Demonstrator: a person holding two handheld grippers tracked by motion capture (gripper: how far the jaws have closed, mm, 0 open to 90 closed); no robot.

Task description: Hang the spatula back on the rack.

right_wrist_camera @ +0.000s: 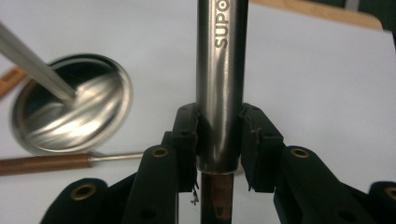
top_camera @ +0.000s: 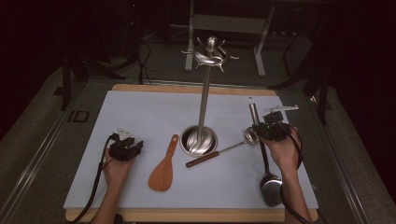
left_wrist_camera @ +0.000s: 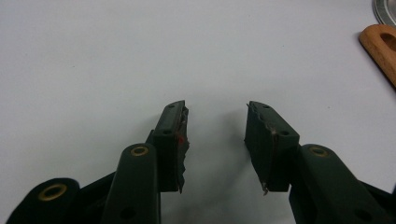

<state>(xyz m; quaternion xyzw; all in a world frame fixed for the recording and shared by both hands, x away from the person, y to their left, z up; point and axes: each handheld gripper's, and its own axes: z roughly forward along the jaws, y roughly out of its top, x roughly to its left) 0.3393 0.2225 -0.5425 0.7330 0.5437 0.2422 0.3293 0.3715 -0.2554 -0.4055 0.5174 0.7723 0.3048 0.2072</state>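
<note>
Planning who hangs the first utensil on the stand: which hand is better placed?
Probably the right. Its tool is already shut on the ladle handle, beside the stand. The left tool rests open on the mat, holding nothing.

Dim lab-like recording space: white sheet (top_camera: 140, 116) on wooden table (top_camera: 187, 215), metal frame legs (top_camera: 261, 42), floor cables (top_camera: 144, 65).

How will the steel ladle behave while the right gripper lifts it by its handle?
The ladle looks rigid, so it should not bend. Its polished round handle may slip or turn between the pads of the right gripper. The bowl hangs low below the grip, so it will probably swing and feel bottom-heavy.
</note>
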